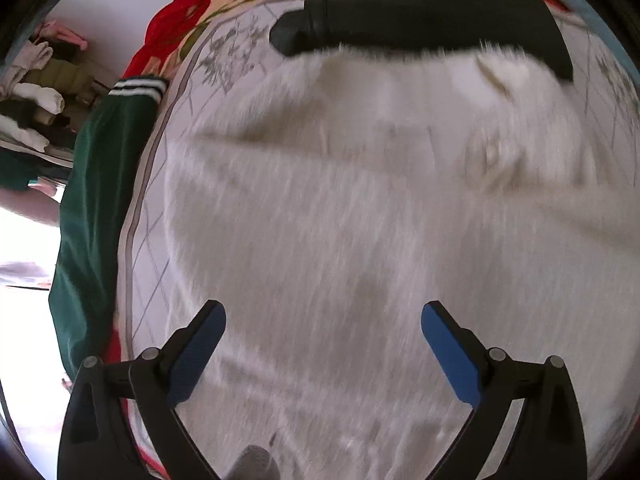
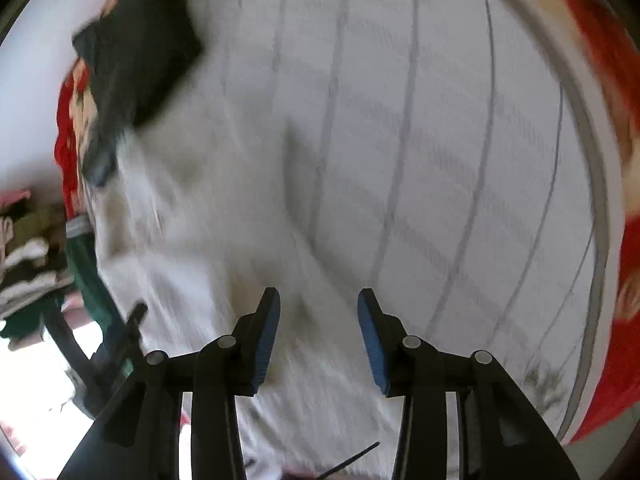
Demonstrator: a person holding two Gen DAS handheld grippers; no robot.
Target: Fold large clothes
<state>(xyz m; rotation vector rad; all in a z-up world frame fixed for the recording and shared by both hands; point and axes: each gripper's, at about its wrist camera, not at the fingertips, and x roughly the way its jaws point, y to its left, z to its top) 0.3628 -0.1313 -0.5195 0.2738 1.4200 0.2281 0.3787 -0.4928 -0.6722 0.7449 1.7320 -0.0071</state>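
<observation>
A white sheet (image 2: 460, 140) covers the bed, and the fuzzy white garment (image 1: 340, 220) lies spread on it. A black garment (image 1: 420, 12) lies at its far edge. Left gripper (image 1: 322, 322) and right gripper (image 2: 319, 306) hover above, jaws apart, empty.

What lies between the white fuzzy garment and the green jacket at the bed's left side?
In the left wrist view, a strip of the white bedsheet with gray lines separates the white fuzzy garment from the green jacket.
</observation>
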